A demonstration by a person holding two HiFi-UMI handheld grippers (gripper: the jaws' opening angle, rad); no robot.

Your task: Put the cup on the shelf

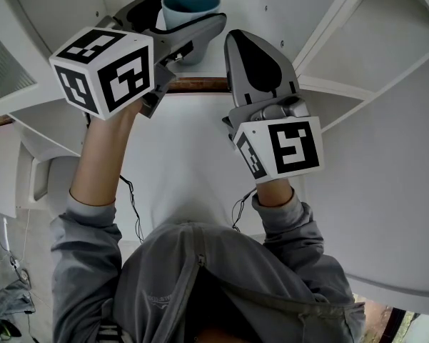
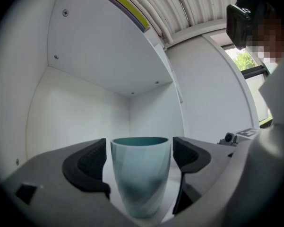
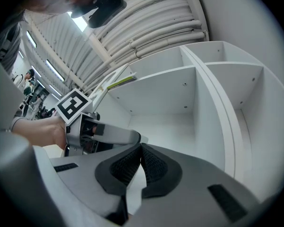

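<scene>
The teal cup point(image 2: 141, 183) stands upright on the white shelf point(image 2: 85, 103) floor; the left gripper point(image 2: 139, 157) straddles it with jaws spread, pads just clear, apparently so it stands free; the right gripper point(image 3: 140, 157), pinched together and empty, idles just beside.

A hall-like workshop or lab, judging by the ribbed metal roof point(image 3: 151, 18) and white shelving point(image 3: 212, 108).

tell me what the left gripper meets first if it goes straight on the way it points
The cup: it stands between the left gripper's open jaws, so going on would likely push it. Behind it is the shelf's back wall, though depth is hard to judge.
</scene>
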